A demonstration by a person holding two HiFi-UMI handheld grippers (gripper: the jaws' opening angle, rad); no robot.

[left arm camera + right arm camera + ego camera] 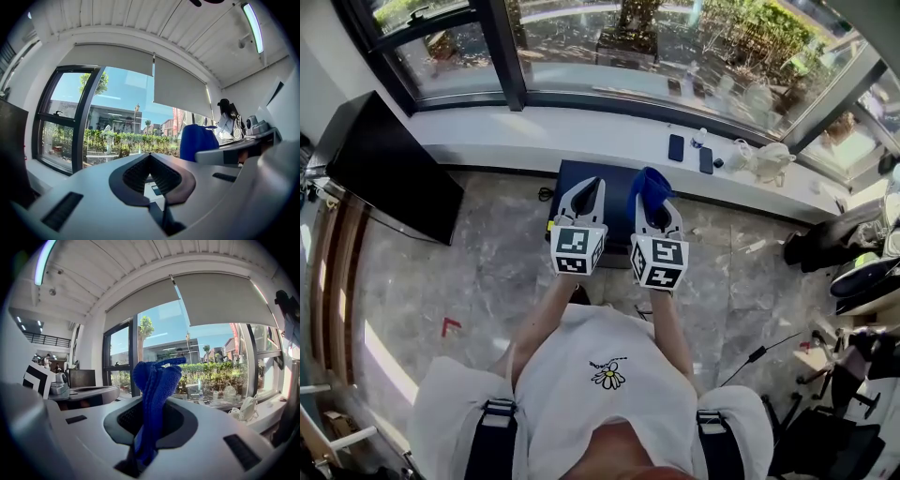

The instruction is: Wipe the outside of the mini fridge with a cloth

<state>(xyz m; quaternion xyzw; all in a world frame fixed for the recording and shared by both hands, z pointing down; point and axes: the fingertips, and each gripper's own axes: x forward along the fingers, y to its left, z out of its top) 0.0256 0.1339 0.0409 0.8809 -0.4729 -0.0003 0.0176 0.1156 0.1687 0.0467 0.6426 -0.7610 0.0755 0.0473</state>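
The mini fridge (619,204) shows in the head view as a dark blue top under the window sill, right below both grippers. My right gripper (655,201) is shut on a blue cloth (651,184), which bunches up above its fingertips. In the right gripper view the cloth (155,390) stands upright out of the shut right gripper (149,405). My left gripper (592,187) hovers beside it, shut with nothing between its jaws (150,157). The left gripper view catches the cloth (197,140) to its right. The fridge's sides are hidden.
A black flat screen (389,169) leans at the left. On the white window sill (516,127) lie two dark phones (676,147), a small bottle and white items (764,159). Bags, cables and chair bases crowd the floor at the right (853,281).
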